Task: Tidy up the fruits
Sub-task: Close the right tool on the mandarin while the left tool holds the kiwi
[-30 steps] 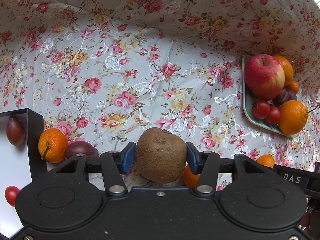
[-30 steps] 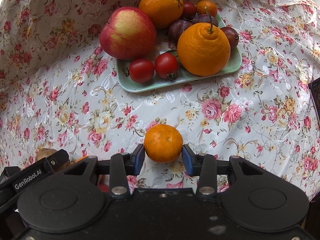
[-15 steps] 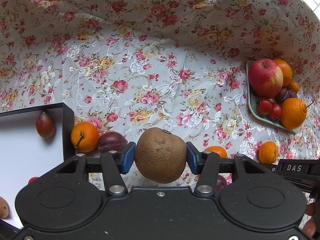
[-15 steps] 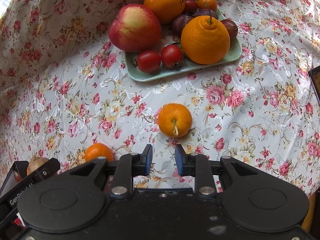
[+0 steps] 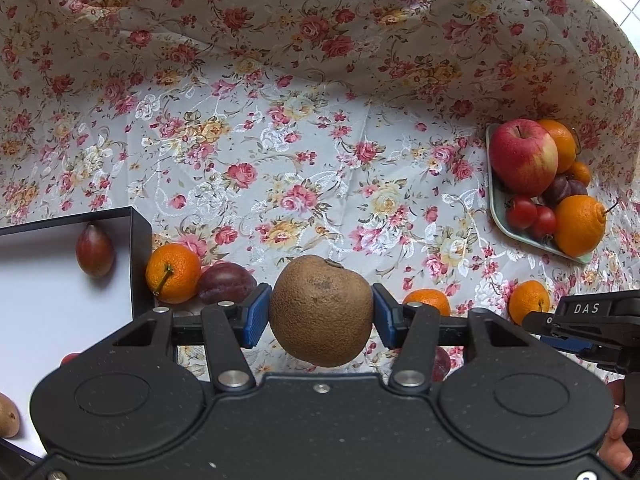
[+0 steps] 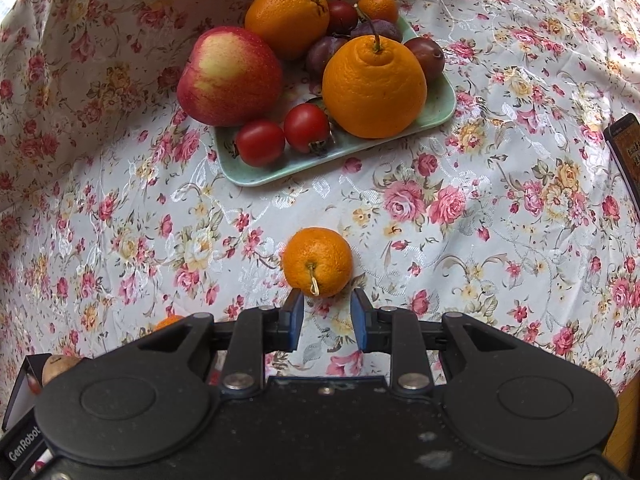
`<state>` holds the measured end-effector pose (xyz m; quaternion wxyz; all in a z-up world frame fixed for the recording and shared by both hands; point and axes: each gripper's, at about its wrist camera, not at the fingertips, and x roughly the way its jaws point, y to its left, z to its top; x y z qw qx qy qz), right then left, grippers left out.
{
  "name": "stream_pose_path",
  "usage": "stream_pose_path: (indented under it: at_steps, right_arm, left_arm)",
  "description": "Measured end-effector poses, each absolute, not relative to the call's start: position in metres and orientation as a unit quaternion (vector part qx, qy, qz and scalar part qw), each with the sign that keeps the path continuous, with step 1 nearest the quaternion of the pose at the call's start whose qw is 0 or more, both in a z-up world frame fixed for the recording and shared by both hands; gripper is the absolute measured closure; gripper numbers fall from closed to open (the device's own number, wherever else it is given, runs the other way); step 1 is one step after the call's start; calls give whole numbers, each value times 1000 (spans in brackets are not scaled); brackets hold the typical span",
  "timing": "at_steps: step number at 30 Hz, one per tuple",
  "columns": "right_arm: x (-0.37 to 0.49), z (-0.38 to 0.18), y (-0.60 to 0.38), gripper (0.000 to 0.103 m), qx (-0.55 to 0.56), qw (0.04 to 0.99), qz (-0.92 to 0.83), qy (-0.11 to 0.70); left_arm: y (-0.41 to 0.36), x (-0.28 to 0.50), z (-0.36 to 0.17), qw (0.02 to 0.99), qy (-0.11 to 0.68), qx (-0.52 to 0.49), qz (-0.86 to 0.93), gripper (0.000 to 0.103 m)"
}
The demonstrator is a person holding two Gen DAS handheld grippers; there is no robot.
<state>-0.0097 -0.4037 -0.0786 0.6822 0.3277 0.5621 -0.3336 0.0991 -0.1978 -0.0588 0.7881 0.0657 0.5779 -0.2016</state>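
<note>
My left gripper (image 5: 322, 312) is shut on a rough brown round fruit (image 5: 322, 310), held above the floral cloth. A mandarin (image 5: 173, 267) and a dark plum (image 5: 226, 283) lie by the corner of a black-framed white tray (image 5: 138, 264). The tray holds a reddish oval fruit (image 5: 95, 246). In the right wrist view, my right gripper (image 6: 328, 297) is open with a narrow gap and holds nothing. A stemmed mandarin (image 6: 317, 262) rests on the cloth just ahead of its fingertips. Beyond it, a green plate (image 6: 280, 172) carries an apple (image 6: 229, 76), two oranges, plums and two tomatoes.
Two more mandarins (image 5: 427, 302) (image 5: 529, 302) lie on the cloth to the right of the left gripper. A phone (image 6: 622, 152) lies at the right edge of the right wrist view. The cloth rises in folds along the back. A hand (image 5: 616, 432) shows at the lower right.
The right gripper let go of the mandarin and backed off; its jaws narrowed, then parted a little. The left gripper drew back with the brown fruit, so more of the tray shows.
</note>
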Motion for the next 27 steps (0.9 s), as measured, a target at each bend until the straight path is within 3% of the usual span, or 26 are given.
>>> stream_pose_path:
  at_steps: [5, 19, 27]
  right_arm:
    - [-6, -78, -408, 75, 341, 686, -335, 548]
    - [9, -90, -414, 59, 329, 683, -366, 539]
    - [17, -102, -414, 57, 311, 679, -368, 554]
  left_arm:
    - [-199, 104, -60, 790, 576, 67, -200, 45]
    - [-201, 118, -66, 785, 583, 67, -198, 45]
    - [-203, 126, -69, 782, 587, 64, -199, 45]
